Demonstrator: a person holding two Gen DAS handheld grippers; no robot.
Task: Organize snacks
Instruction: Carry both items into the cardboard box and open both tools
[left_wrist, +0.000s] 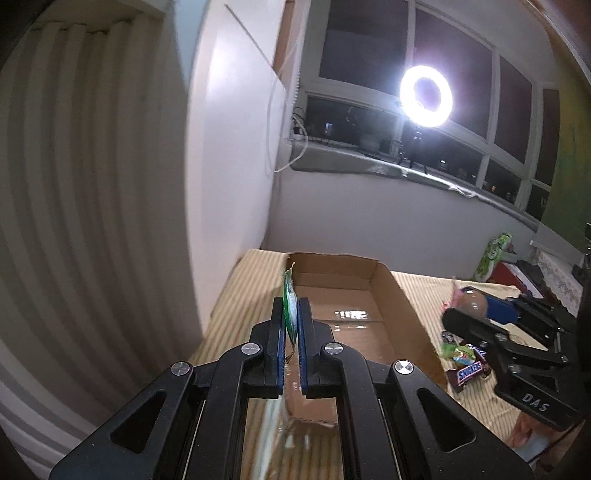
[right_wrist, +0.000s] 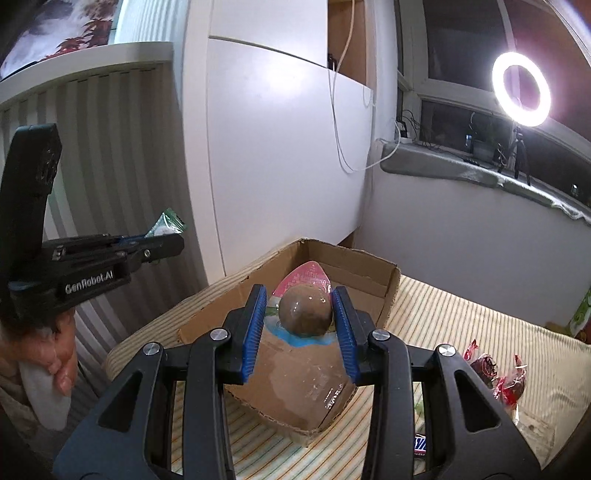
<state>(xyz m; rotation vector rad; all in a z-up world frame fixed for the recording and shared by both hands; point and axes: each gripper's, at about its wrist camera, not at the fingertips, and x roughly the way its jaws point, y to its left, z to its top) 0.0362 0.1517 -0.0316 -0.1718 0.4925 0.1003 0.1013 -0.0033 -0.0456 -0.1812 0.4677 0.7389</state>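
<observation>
My left gripper (left_wrist: 292, 314) is shut on a thin green and white snack packet (left_wrist: 289, 301), held edge-on above the near left side of the open cardboard box (left_wrist: 395, 299). From the right wrist view the left gripper (right_wrist: 168, 240) shows at the left with the green packet (right_wrist: 166, 223) sticking out of it. My right gripper (right_wrist: 300, 306) is shut on a brown egg-shaped snack in a pink and blue clear pack (right_wrist: 304, 310), hovering over the cardboard box (right_wrist: 295, 391). The right gripper (left_wrist: 465, 310) also shows at the right of the left wrist view, the egg snack (left_wrist: 471, 302) in it.
The box sits on a striped cloth (right_wrist: 443, 325). A Snickers bar (left_wrist: 469, 371) and small wrapped candies (left_wrist: 458, 352) lie right of the box. Red-wrapped sweets (right_wrist: 495, 373) lie nearby. A white cabinet (right_wrist: 277, 147), a ring light (right_wrist: 521, 88) and a green pack (left_wrist: 493, 254) stand behind.
</observation>
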